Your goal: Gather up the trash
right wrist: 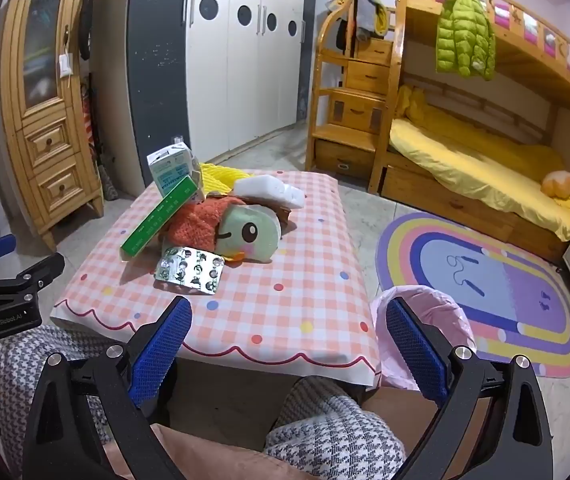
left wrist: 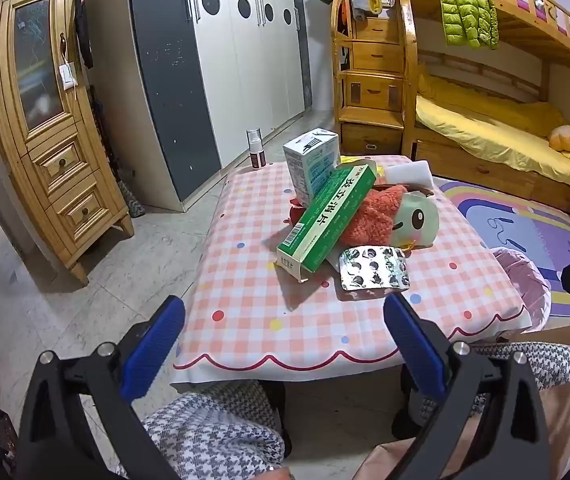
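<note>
The task is at its opening step: nothing is picked up yet, and both tools hang back at the near edge of the low surface covered with a pink-and-white checked cloth [left wrist: 245,300]. The left hand-held gripper [left wrist: 285,344] has its blue pads spread wide with nothing between them, and the right hand-held gripper [right wrist: 287,344] stands just as wide and empty.

The trash sits in a heap on the middle of that surface. A long green cardboard medicine box [left wrist: 325,220] leans across the heap, a silver foil blister sheet with emptied pockets [left wrist: 375,270] lies flat on the near side of the green box, and a white-and-teal small carton [left wrist: 311,160] stands behind it. An orange-and-green plush toy [left wrist: 397,216] lies beside the green box, with a white foam block [left wrist: 409,172] beyond it.

A bin lined with a pink plastic bag [right wrist: 433,320] waits on the floor by the surface's right near corner.

The next move probably calls for reaching forward to the blister sheet, the closest piece, and pinching its thin edge, since it lies flat.
</note>
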### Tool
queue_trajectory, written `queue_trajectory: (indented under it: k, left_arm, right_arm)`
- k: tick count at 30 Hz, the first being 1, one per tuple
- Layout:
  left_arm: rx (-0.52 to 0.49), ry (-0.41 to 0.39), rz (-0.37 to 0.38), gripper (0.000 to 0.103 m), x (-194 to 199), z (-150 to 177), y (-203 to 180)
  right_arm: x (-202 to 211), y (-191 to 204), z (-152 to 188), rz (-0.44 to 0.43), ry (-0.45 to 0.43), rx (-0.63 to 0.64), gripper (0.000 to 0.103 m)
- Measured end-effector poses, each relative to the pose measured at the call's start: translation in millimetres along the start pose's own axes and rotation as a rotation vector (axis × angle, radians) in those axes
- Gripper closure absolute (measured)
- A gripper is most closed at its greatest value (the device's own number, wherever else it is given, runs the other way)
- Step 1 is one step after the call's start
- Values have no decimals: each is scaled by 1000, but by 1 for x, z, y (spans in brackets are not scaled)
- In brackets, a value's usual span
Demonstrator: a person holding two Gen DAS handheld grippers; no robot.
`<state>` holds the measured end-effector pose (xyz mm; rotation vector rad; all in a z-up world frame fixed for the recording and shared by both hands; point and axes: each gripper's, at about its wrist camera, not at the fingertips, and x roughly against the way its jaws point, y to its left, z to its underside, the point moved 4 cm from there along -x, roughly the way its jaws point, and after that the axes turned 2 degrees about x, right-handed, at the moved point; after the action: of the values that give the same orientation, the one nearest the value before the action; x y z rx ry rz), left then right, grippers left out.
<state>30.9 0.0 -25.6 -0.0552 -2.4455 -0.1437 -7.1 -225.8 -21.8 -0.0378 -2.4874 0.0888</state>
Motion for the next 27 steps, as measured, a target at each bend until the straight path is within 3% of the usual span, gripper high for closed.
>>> queue_trajectory:
  k: [27]
  left_arm:
    - [14, -6, -4, 7, 0, -2, 7]
  right_arm:
    - [2, -1, -2, -2, 1, 0, 6]
